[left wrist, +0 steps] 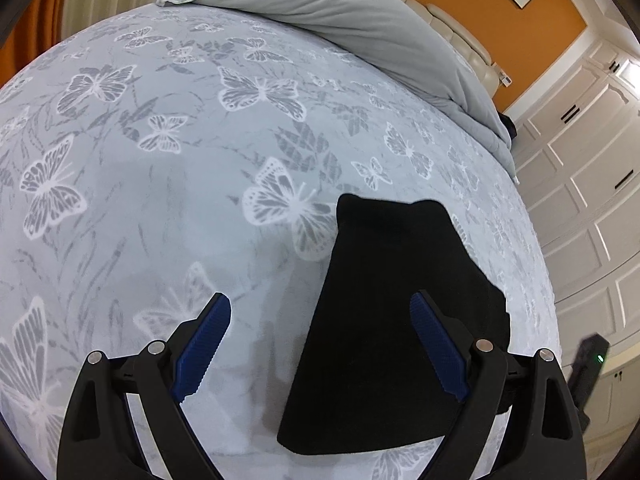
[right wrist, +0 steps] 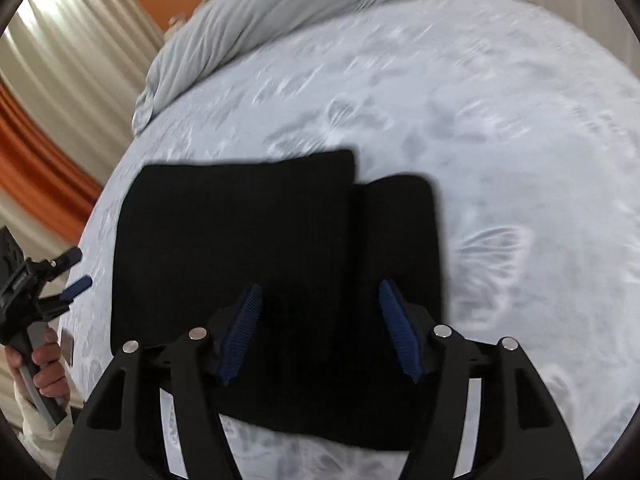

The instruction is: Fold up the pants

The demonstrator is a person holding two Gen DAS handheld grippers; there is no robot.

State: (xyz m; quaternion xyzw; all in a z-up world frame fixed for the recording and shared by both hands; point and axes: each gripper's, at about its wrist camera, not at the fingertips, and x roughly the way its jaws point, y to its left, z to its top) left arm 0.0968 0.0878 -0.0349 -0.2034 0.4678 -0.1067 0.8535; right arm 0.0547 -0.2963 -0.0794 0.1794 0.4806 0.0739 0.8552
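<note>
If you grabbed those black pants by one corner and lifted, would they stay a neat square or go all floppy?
Probably floppy: the black pants are soft knit cloth lying limp on the butterfly bedspread, so a corner lift would likely let the layers sag open. The folded stack looks loose, one part overlapping another, so it may unfold. A push would likely bunch it, not slide it.

Both the left gripper [left wrist: 320, 344] and the right gripper [right wrist: 320, 328] hover with fingers spread wide, gripping nothing.

One pair of black pants [right wrist: 256, 264] (folded), one grey duvet [left wrist: 340, 12].
</note>
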